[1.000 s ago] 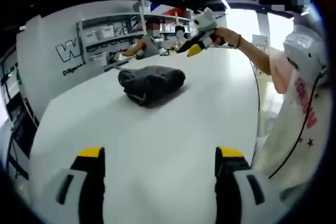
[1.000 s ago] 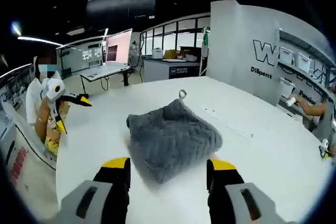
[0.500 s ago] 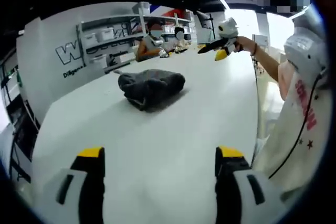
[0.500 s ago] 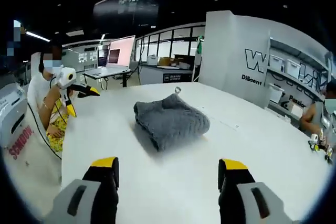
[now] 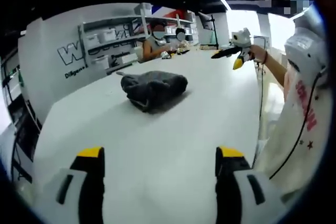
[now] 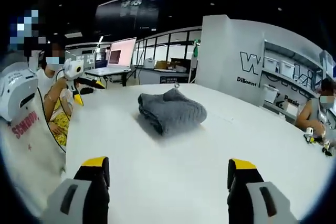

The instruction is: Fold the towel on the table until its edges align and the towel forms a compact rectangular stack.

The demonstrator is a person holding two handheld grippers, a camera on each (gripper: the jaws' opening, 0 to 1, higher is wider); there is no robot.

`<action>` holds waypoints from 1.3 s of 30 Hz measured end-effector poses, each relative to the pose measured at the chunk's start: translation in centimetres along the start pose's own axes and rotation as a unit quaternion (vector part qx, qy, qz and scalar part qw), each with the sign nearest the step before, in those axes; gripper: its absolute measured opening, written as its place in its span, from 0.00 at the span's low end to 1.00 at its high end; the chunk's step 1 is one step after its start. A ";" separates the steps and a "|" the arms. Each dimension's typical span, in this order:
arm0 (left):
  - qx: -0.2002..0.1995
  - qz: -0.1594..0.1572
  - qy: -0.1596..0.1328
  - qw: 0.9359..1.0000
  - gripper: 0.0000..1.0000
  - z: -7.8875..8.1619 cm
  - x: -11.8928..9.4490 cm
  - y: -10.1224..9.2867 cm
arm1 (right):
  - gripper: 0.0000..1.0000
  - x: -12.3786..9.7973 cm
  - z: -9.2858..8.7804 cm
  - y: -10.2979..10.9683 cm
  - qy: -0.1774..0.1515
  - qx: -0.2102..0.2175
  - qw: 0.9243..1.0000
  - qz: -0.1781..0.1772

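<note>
**Right gripper view: folded towel lay alone, both grippers drawn off**

In the right gripper view the grey towel (image 6: 171,112) lay folded into a thick, rounded bundle on the white table (image 6: 173,166), a small loop sticking up at its far edge. The right gripper (image 6: 170,174) hung well short of the towel, its yellow-tipped jaws spread wide with nothing between them. The left gripper (image 6: 79,80) was held up at the table's edge, well apart from the towel; whether its jaws were spread could not be told there.

In the left gripper view the towel (image 5: 153,88) lay well ahead of the left gripper (image 5: 160,163), whose jaws stood wide apart and empty. The right gripper (image 5: 231,56) was held up in a hand (image 5: 255,52) beyond the towel, jaws apart.
</note>
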State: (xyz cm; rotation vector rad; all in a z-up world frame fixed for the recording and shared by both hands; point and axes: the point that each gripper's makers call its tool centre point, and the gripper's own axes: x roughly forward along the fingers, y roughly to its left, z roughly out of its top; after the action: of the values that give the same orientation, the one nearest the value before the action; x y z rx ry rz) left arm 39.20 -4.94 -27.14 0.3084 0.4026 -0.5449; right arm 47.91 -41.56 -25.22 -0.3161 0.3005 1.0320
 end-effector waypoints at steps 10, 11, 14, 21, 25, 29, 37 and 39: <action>-0.002 0.001 -0.002 1.000 0.92 0.1 0.1 0.0 | 0.99 -0.8 -1.1 0.2 0.000 0.013 1.000 -0.008; -0.004 0.001 -0.003 1.000 0.92 0.1 0.0 0.1 | 0.99 -0.8 -1.0 0.2 -0.002 0.012 1.000 -0.009; -0.007 0.005 -0.008 1.000 0.92 0.1 0.1 0.3 | 0.99 -0.8 -0.7 0.2 -0.003 0.009 1.000 -0.009; -0.011 0.007 -0.012 1.000 0.92 0.1 0.2 0.3 | 0.99 -0.3 -0.4 0.6 -0.007 -0.002 1.000 -0.002; -0.009 0.008 -0.014 1.000 0.92 0.4 0.0 0.3 | 0.99 -0.2 -0.3 0.6 -0.008 -0.004 1.000 0.001; -0.007 0.010 -0.013 1.000 0.92 0.5 -0.1 0.3 | 0.99 -0.1 -0.3 0.5 -0.005 -0.008 1.000 0.002; -0.007 0.009 -0.012 1.000 0.92 0.4 -0.1 0.3 | 0.99 0.2 -0.1 0.8 -0.005 -0.013 1.000 0.009; -0.008 0.010 -0.012 1.000 0.92 0.3 -0.1 0.3 | 0.99 0.3 -0.3 0.9 -0.003 -0.013 1.000 0.011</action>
State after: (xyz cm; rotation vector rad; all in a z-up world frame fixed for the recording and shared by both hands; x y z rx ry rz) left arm 39.38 -4.72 -26.75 0.2896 0.3798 -0.5252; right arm 47.20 -41.02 -25.68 -0.3335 0.2848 1.0582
